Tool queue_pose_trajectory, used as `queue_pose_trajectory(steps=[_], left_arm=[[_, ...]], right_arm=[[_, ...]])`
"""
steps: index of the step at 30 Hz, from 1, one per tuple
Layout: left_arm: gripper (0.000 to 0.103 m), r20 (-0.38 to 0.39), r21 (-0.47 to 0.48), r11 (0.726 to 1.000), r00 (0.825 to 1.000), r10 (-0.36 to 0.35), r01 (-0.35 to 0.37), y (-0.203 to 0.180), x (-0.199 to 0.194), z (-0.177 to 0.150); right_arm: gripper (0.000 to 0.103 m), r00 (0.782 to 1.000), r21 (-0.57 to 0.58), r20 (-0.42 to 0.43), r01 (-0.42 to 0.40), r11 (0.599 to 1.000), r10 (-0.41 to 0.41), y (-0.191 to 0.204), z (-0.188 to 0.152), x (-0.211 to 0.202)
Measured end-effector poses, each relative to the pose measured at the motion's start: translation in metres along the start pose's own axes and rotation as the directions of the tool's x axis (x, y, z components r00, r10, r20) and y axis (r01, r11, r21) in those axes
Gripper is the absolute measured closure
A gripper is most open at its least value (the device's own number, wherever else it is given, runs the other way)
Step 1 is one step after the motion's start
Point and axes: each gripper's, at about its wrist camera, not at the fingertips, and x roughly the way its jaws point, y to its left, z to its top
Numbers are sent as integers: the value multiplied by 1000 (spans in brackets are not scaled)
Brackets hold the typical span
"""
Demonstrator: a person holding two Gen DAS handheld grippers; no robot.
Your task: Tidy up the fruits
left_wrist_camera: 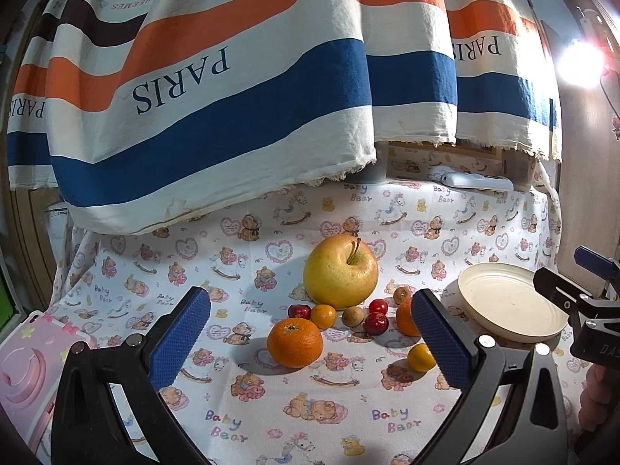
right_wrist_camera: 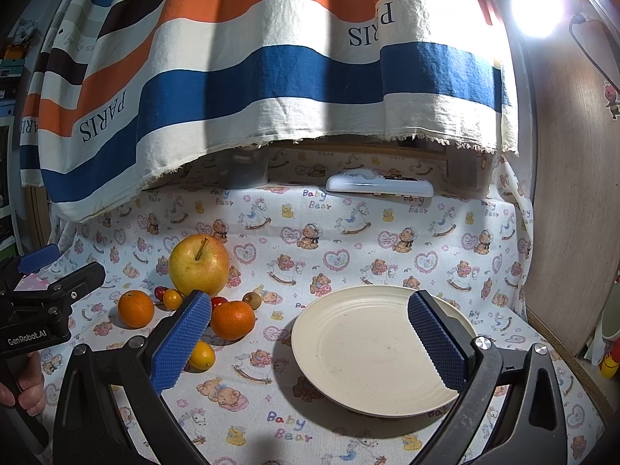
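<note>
A big yellow apple [left_wrist_camera: 340,271] stands on the printed cloth with small fruits in front: two oranges [left_wrist_camera: 294,343] [left_wrist_camera: 406,317], small yellow citrus [left_wrist_camera: 420,357], red cherries [left_wrist_camera: 376,322] and brown longans [left_wrist_camera: 353,316]. My left gripper [left_wrist_camera: 310,341] is open and empty, hovering over the near orange. A cream plate [right_wrist_camera: 372,348] lies empty to the right of the fruit. My right gripper [right_wrist_camera: 310,343] is open and empty above the plate's left rim. The apple [right_wrist_camera: 198,264] and an orange [right_wrist_camera: 232,319] show left in the right wrist view.
A striped "PARIS" towel [left_wrist_camera: 217,89] hangs over the back. A white remote [right_wrist_camera: 379,187] lies at the back of the table. A pink tray [left_wrist_camera: 27,368] sits at the left edge. A bright lamp [right_wrist_camera: 536,9] and a wooden wall stand at the right.
</note>
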Motion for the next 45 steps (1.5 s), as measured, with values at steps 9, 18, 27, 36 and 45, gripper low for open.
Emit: queue_pose_trajectory(steps=[9,18,27,36,45], left_arm=[[0,0,-1,1000,1000,2,-2,1,0,0],[0,0,-3,1000,1000,1,-1,1,0,1],[0,-5,-3,1000,1000,4,-4,-1,-2,1],[0,-6,-9,1000,1000,-7,7,-1,-1,0],[0,4,-22,1000,1000,2,-1,2,-4,0]], right_arm=[[1,1000,0,0,0,1000,0,0,0,0],[1,1000,0,0,0,1000,0,0,0,0],[1,1000,1,1,1,1000,-1,-1,0,0],[1,1000,1,1,1,1000,-1,-1,0,0],[1,1000,1,0,-3,1000,3,-1,0,0]])
